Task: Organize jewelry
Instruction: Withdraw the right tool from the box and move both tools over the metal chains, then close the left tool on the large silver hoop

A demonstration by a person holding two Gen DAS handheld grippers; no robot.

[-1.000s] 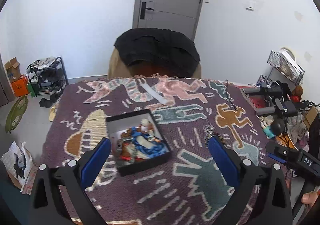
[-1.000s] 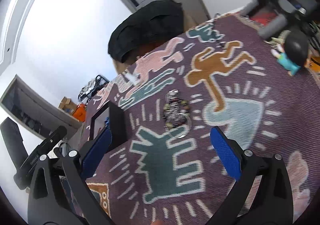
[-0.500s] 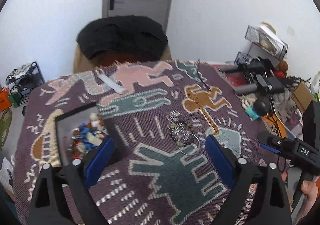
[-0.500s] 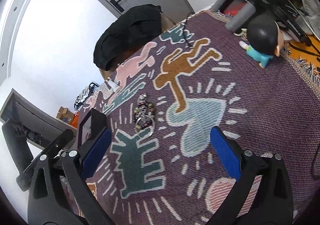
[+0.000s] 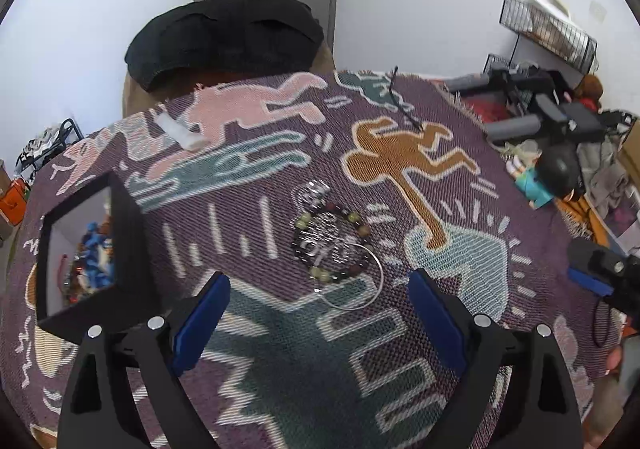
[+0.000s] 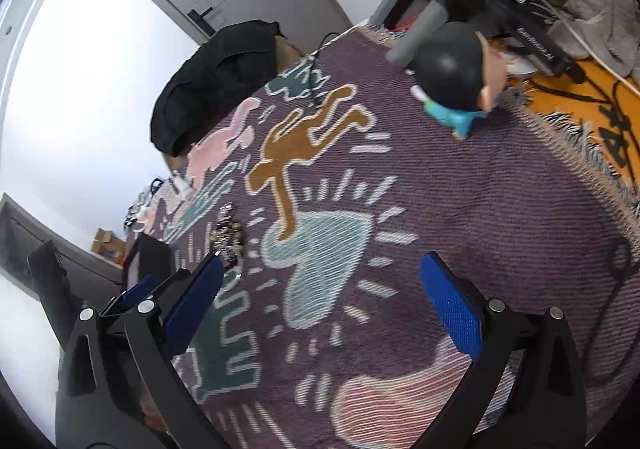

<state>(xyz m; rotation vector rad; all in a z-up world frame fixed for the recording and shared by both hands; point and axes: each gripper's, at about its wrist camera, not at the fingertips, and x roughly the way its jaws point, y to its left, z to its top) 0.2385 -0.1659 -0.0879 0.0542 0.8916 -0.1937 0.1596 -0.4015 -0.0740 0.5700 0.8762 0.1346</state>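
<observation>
Left hand-held gripper (image 5: 318,313) tilted down over beaded bracelets and thin wire hoop (image 5: 334,249), jaws wide, nothing held. Right hand-held gripper (image 6: 320,301) tilted down over purple patterned desk cloth (image 6: 460,209), jaws wide, empty.

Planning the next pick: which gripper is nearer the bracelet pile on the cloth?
Left. The left gripper hangs open right over the bracelet pile, which lies just ahead between its fingers. The right gripper is off to the pile's side, over the blue heart.
</observation>
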